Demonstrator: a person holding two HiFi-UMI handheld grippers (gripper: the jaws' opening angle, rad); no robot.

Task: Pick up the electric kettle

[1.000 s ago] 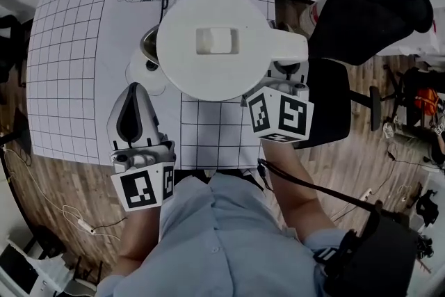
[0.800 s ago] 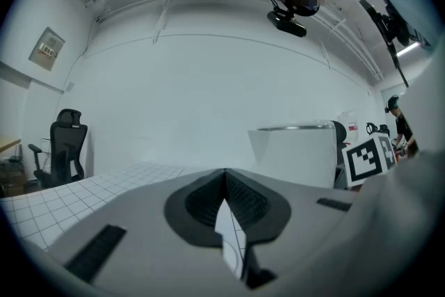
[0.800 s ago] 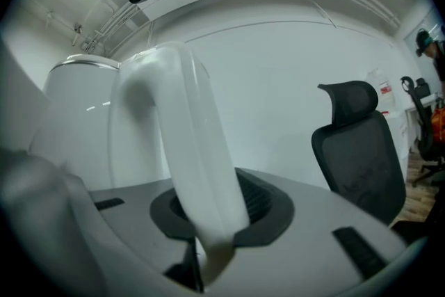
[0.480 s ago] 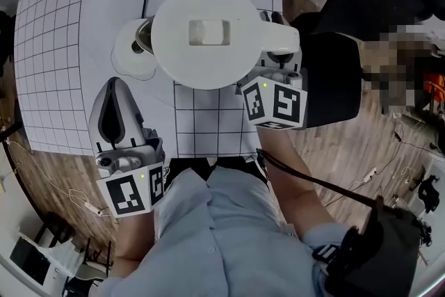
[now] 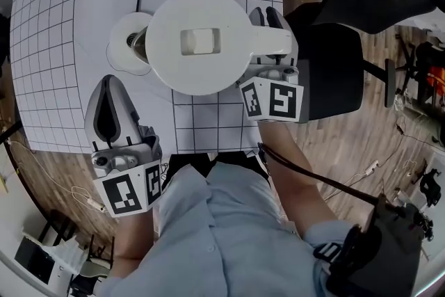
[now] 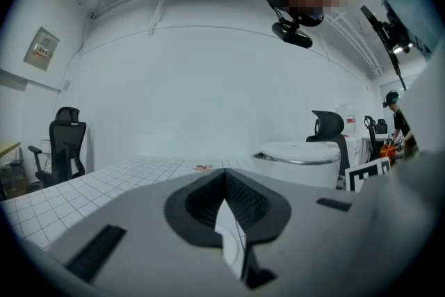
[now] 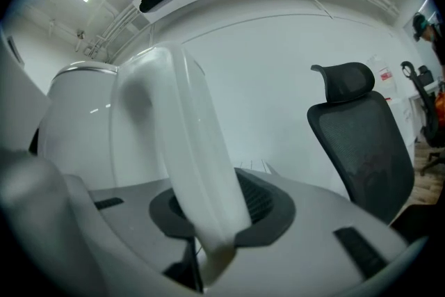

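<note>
Gridded table is bearing a white kettle near its front edge. Right gripper is opening its jaws, with the kettle's handle between them. Left gripper is pointing across the table's front, jaws pressed together, empty. Round base is peeking out at the kettle's left.

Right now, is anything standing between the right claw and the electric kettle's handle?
Nothing visible does. The handle of the electric kettle already sits between the jaws of the right claw, and those jaws are opening.
</note>
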